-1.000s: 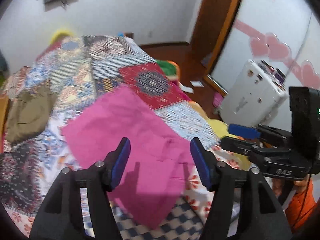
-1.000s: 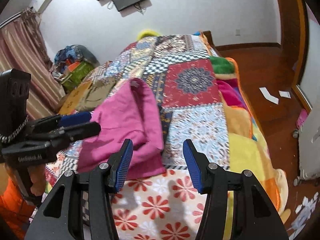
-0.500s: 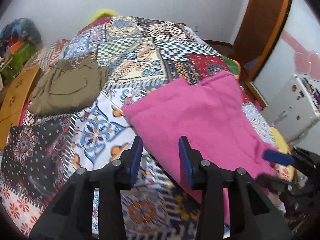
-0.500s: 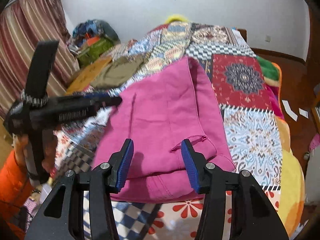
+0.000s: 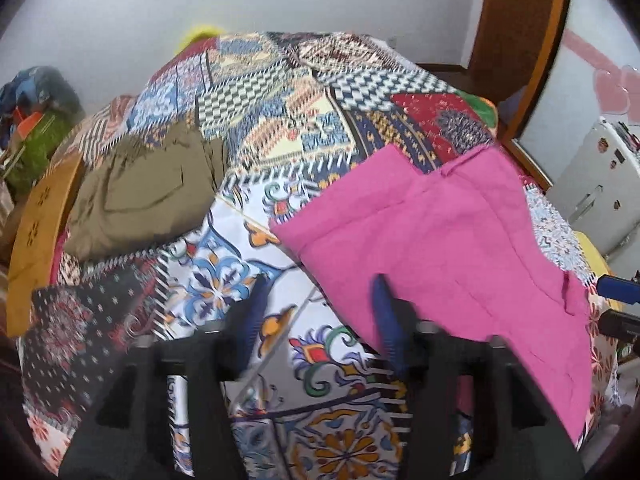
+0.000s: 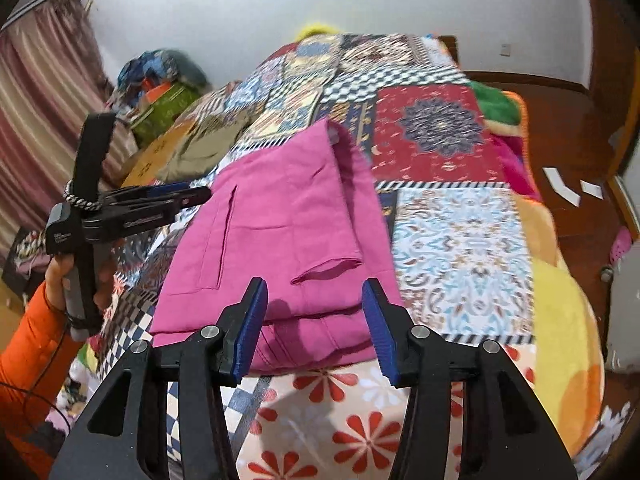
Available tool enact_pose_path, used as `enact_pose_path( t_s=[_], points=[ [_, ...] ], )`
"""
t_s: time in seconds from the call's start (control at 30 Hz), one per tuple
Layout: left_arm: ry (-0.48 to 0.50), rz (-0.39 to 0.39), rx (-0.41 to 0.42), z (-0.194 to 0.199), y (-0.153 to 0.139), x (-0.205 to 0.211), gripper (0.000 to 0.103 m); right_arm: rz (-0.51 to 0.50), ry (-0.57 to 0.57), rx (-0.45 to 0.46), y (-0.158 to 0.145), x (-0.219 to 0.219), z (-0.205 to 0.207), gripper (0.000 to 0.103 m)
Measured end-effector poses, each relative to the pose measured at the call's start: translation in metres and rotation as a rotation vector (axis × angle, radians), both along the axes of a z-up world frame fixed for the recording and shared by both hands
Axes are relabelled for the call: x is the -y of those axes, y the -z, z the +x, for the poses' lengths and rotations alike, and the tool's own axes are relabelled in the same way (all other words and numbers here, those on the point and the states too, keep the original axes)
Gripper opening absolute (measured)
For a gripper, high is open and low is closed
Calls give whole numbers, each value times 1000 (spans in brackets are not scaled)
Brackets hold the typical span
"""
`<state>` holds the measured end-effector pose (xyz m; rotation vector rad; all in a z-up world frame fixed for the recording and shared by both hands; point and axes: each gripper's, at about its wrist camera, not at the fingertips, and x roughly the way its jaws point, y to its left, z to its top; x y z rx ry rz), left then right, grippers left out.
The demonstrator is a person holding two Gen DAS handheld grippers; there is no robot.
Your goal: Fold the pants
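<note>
Pink pants [image 5: 440,240] lie flat and folded lengthwise on the patchwork quilt [image 5: 248,264]. My left gripper [image 5: 318,300] hovers at their left edge, blurred. Its jaws are opening, with only quilt and the cloth's edge between them, and nothing is gripped. In the right wrist view the pants [image 6: 288,216] run away from me. My right gripper [image 6: 314,304] stands open just above their near end, a pocket flap between the fingers, not pinched. The left gripper [image 6: 192,194] shows there at the pants' left side, held by a hand in an orange sleeve [image 6: 28,344].
Folded olive pants [image 5: 148,192] lie on the quilt's far left. A wooden board [image 5: 36,220] and a green bag [image 5: 36,140] sit beyond them. A white cabinet [image 5: 592,184] stands right of the bed. Paper scraps [image 6: 564,184] lie on the wooden floor.
The left gripper swung from above the pants' middle to their left edge, narrowing then widening its jaws. The pants went from bunched to flat. The right gripper came over their near end.
</note>
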<state>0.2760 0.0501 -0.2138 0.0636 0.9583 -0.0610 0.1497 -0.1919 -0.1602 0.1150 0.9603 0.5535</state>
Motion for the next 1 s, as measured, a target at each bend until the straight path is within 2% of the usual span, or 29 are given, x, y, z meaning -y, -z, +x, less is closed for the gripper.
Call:
enact_pose_path(
  t_s=[0.03, 0.1, 0.2, 0.33, 0.47, 0.5, 0.53, 0.6, 0.73, 0.83, 1.0],
  points=[
    [3, -4, 11, 1, -3, -3, 79, 1, 7, 1, -1, 1, -1, 47],
    [11, -18, 19, 5, -7, -11, 83, 6, 20, -3, -2, 4, -6, 48],
    [25, -59, -34, 22, 2, -19, 83, 15, 30, -30, 3, 8, -8, 48],
    [54, -169, -144, 47, 26, -23, 83, -10, 35, -65, 16, 4, -6, 48],
    [57, -239, -180, 61, 38, -22, 82, -19, 31, -91, 27, 2, 0, 48],
    [58, -276, -194, 64, 41, -24, 76, -20, 31, -94, 29, 2, 2, 49],
    [60, -304, -206, 66, 42, -25, 64, -20, 34, -95, 30, 2, 4, 50],
    [66, -354, -226, 69, 45, -26, 49, -22, 43, -96, 32, 2, 9, 52],
    [81, -322, -187, 63, 37, -20, 25, -29, 43, -103, 38, 2, 15, 52],
    [101, -265, -161, 53, 28, -12, 17, -46, 45, -100, 41, 3, 19, 53],
    [81, -225, -141, 26, 12, -15, 13, -79, 59, -74, 37, 8, 25, 53]
  ],
)
